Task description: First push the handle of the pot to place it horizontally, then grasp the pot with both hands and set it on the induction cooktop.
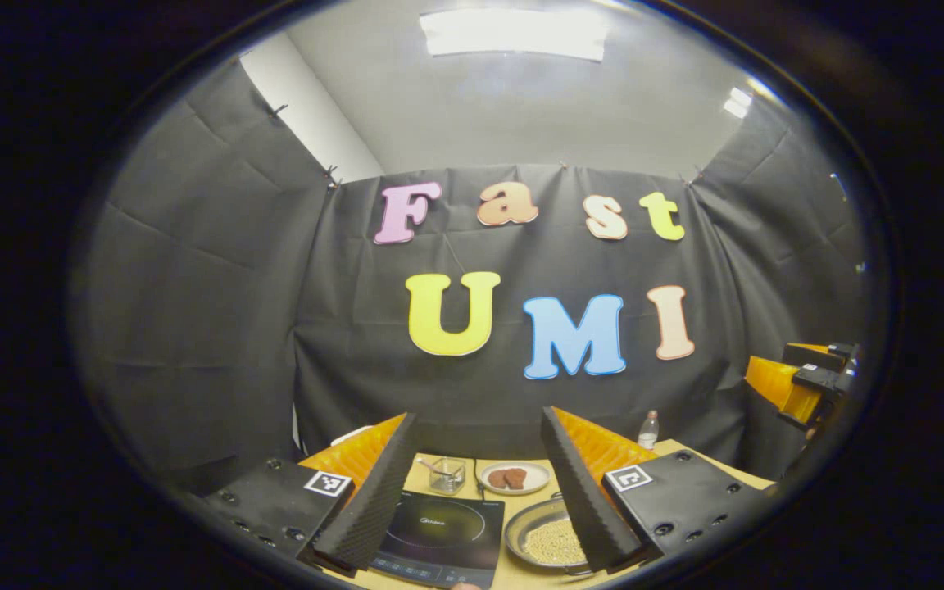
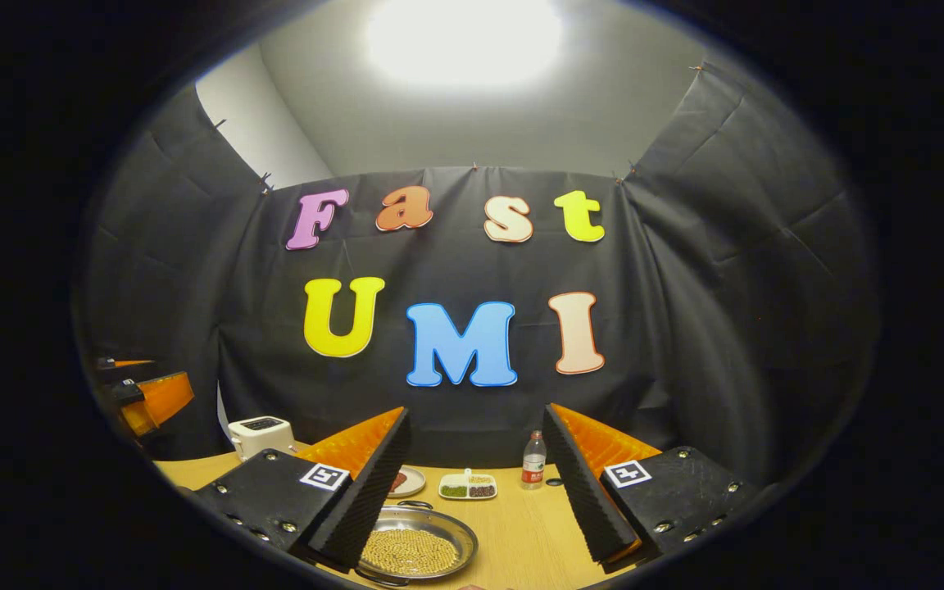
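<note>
The pot (image 1: 550, 539) is a shallow metal pan full of pale beans; it lies on the wooden table just right of the black induction cooktop (image 1: 439, 528). My left gripper (image 1: 478, 426) hovers open above the table's near side, cooktop and pot showing between its fingers. In the right gripper view the pot (image 2: 415, 545) sits low between the fingers, a thin handle (image 2: 415, 504) at its far rim. My right gripper (image 2: 476, 418) is open too, with nothing held. Each gripper shows at the other view's edge: the right gripper (image 1: 800, 381) and the left gripper (image 2: 144, 393).
Behind the cooktop stand a glass cup (image 1: 446, 474) and a plate (image 1: 515, 477) with brown pieces. A water bottle (image 2: 533, 460), a divided dish (image 2: 468, 486) of beans and a white toaster (image 2: 259, 434) stand along the table's (image 2: 521, 533) far side.
</note>
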Motion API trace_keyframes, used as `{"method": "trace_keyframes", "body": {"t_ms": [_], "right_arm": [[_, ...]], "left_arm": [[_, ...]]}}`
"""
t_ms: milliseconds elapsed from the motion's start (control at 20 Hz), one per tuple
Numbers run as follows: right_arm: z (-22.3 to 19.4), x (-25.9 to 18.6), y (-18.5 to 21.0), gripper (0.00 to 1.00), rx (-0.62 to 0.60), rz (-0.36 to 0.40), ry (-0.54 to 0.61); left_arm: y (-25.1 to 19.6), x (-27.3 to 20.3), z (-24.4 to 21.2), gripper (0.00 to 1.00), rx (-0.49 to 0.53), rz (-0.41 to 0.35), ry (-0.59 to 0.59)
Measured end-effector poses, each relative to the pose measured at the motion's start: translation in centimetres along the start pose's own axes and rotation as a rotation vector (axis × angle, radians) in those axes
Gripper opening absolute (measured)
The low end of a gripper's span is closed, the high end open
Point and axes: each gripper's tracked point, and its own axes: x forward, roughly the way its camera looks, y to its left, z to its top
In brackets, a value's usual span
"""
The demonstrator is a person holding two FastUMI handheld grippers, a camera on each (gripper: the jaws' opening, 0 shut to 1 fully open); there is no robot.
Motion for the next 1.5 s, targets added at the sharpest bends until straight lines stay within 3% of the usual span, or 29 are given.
{"method": "trace_keyframes", "body": {"t_ms": [300, 400, 500, 550, 600, 650, 700, 750, 850, 900, 950, 1000, 1050, 1150, 1200, 1250, 1300, 1400, 1500], "right_arm": [[0.4, -0.4, -1.9, 0.97, -0.017, -0.020, 0.004], [0.3, -0.5, -2.1, 0.97, -0.006, -0.018, 0.012], [0.1, -0.6, -2.2, 0.98, 0.013, 0.000, 0.023], [-0.3, -0.6, -2.2, 0.95, 0.014, 0.006, 0.034], [-0.7, -0.4, -2.6, 0.92, 0.013, 0.008, 0.044], [-1.0, -0.4, -2.7, 0.91, 0.012, 0.012, 0.053], [-1.3, -0.4, -3.3, 0.90, 0.016, -0.001, 0.064], [-1.7, -0.3, -3.1, 0.71, 0.027, 0.013, 0.080], [-2.8, -0.3, -2.8, 0.57, 0.038, 0.054, 0.120], [-3.2, -0.2, -3.5, 0.57, 0.036, 0.040, 0.129], [-3.2, -0.2, -3.4, 0.23, 0.048, 0.060, 0.140], [-3.6, 0.2, -2.8, 0.16, 0.056, 0.099, 0.152], [-3.8, -0.2, -3.4, 0.14, 0.063, 0.078, 0.155], [-4.1, 0.2, -0.8, 0.02, 0.090, 0.144, 0.163], [-4.8, 0.3, 0.4, 0.02, 0.100, 0.180, 0.184], [-5.6, 0.5, 1.5, 0.02, 0.107, 0.214, 0.202], [-6.2, 0.7, 2.9, 0.02, 0.112, 0.253, 0.223], [-7.7, 0.9, 6.0, 0.02, 0.126, 0.329, 0.273], [-9.8, 0.9, 9.1, 0.02, 0.128, 0.399, 0.332]], "left_arm": [[-0.6, 0.1, 0.5, 0.97, -0.012, -0.008, 0.003], [-0.7, 0.3, 0.7, 0.92, -0.015, -0.001, 0.004], [-0.8, 0.3, 1.2, 0.92, -0.002, 0.008, 0.000], [-1.1, 0.3, 1.3, 1.00, 0.004, 0.010, -0.004], [-1.3, 0.3, 1.5, 1.00, 0.006, 0.013, -0.007], [-1.4, 0.4, 1.5, 0.92, 0.005, 0.019, -0.010], [-1.5, 0.4, 1.5, 0.92, 0.003, 0.029, -0.010], [-1.5, 0.4, 1.4, 0.96, 0.000, 0.043, -0.007], [-2.1, 0.4, 1.2, 0.92, -0.011, 0.059, -0.002], [-2.3, 0.3, 1.4, 0.92, -0.014, 0.066, -0.006], [-2.3, 0.2, 1.4, 1.00, -0.014, 0.075, -0.008], [-2.3, 0.1, 1.5, 1.00, -0.010, 0.086, -0.009], [-2.1, -0.1, 1.6, 1.00, -0.005, 0.098, -0.012], [-1.4, -0.3, 1.9, 0.97, 0.010, 0.119, -0.019], [-0.9, -0.5, 1.9, 1.00, 0.022, 0.129, -0.019], [-0.5, -0.4, 1.7, 0.92, 0.032, 0.136, -0.018], [0.1, -0.3, 1.7, 1.00, 0.038, 0.144, -0.018], [1.4, -0.1, 1.2, 0.92, 0.043, 0.157, -0.011], [3.0, 0.4, 0.9, 0.92, 0.041, 0.175, -0.005]]}}
